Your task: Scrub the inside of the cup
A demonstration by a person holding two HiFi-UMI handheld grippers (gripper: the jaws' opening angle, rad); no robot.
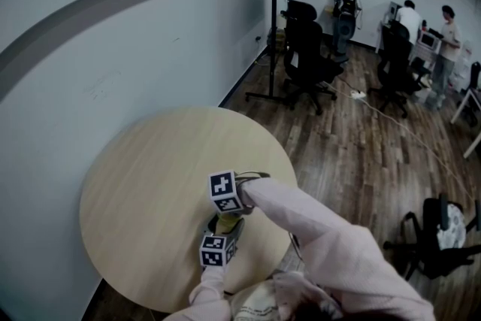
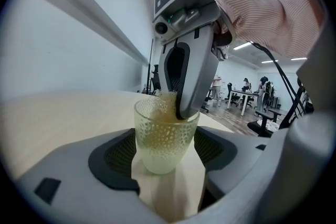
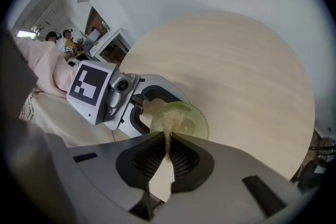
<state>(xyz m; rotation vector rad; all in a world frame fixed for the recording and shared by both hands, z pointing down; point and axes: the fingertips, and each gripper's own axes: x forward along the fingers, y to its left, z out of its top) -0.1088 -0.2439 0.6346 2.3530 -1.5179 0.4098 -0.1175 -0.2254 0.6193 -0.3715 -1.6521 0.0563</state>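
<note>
Round pale desk, near edge: left tongs grip translucent, bumpy-textured greenish cup; right tongs pinch yellowish scrubber dipped inside it.

The cup is pale yellow-green with a dimpled pattern, the scrubber yellowish, the table light wood, the sleeve pink with fine stripes.

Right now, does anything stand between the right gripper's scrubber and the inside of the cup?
Nothing visible does. The cup, clamped by the left gripper, has an open mouth, and the right gripper, pinching a yellowish scrubber, reaches down into it.
</note>
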